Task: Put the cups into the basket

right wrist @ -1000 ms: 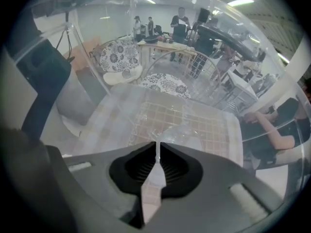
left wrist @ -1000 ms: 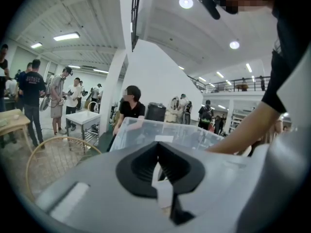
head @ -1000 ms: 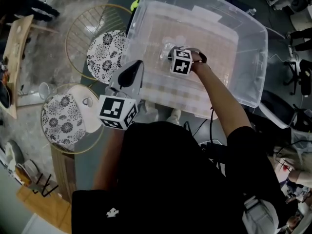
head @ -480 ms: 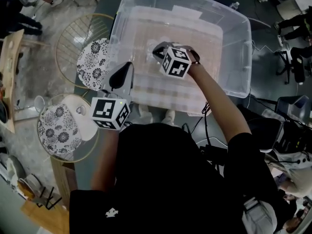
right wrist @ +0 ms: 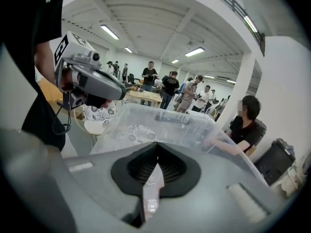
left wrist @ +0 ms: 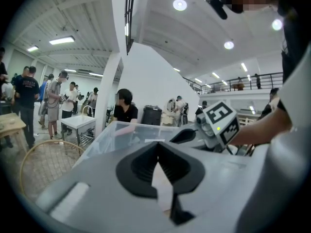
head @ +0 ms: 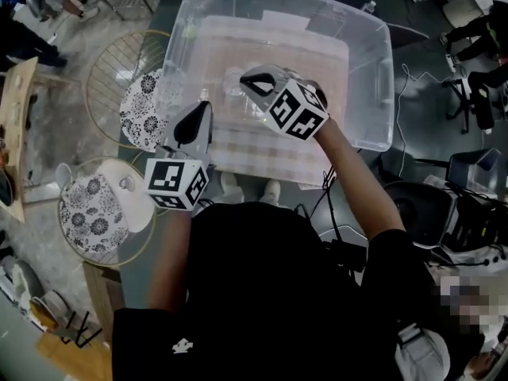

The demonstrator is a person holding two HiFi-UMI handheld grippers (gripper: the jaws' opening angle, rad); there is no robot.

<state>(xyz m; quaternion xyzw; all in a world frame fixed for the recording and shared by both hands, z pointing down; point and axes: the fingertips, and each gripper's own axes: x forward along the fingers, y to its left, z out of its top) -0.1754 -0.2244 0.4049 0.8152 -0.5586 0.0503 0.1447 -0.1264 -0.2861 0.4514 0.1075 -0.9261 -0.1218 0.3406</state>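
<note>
A large clear plastic bin [head: 373,94] serves as the basket, and faint clear cup shapes [head: 232,79] lie on its floor. My right gripper [head: 244,78] hovers above the bin's middle, shut with nothing between its jaws. My left gripper [head: 202,105] sits at the bin's near left rim, also shut and empty. A white cup [head: 127,186] stands on a white plate on the lower round table. In the left gripper view the right gripper [left wrist: 187,136] shows over the bin [left wrist: 121,135]. In the right gripper view the left gripper [right wrist: 121,92] hangs at the left, beyond the bin [right wrist: 194,130].
Two round gold wire tables stand left of the bin, the upper [head: 103,70] and the lower [head: 151,240], with flower-patterned plates [head: 141,109] [head: 87,213]. A wooden table [head: 16,109] lies at the far left. People stand in the background [right wrist: 170,89]. Cables and chairs crowd the right [head: 476,94].
My right gripper has lifted up out of the bin, with its marker cube now larger and nearer the camera. The left gripper edged slightly toward the bin rim.
</note>
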